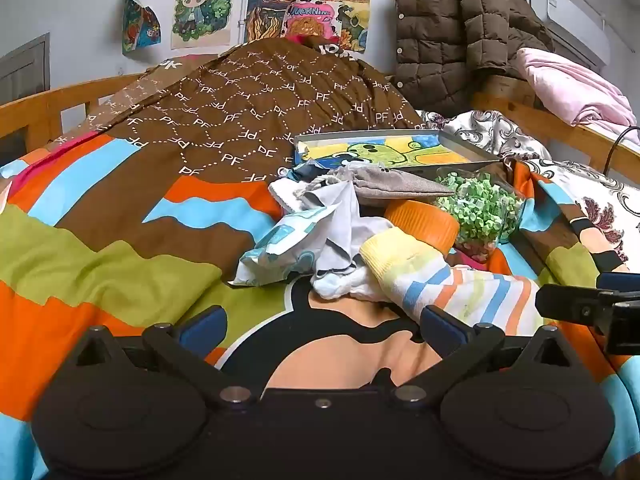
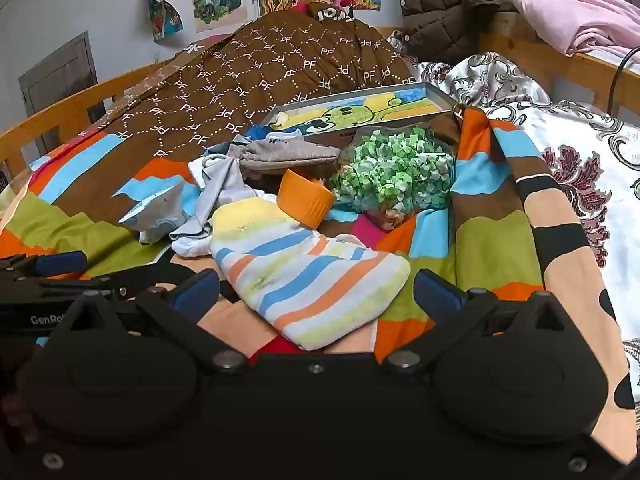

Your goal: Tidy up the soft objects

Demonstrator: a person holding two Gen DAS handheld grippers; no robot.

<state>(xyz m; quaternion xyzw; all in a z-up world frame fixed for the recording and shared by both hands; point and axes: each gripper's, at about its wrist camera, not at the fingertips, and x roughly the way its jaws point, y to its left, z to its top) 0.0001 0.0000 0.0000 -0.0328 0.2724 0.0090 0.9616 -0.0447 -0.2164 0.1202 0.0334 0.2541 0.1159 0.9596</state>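
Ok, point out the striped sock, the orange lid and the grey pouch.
striped sock (image 2: 308, 280): right wrist view, middle of the striped body.
orange lid (image 2: 306, 200): right wrist view, ribbed outer side.
grey pouch (image 2: 288, 154): right wrist view, centre of the fabric.

striped sock (image 2: 308, 280) between spread jaws

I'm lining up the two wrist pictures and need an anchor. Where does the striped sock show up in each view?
Left wrist: striped sock lies right of centre, just beyond the right fingertip of the open left gripper.
Right wrist: striped sock lies at centre, between the open right gripper fingers.
Shared landmark: the orange cup just behind the sock.
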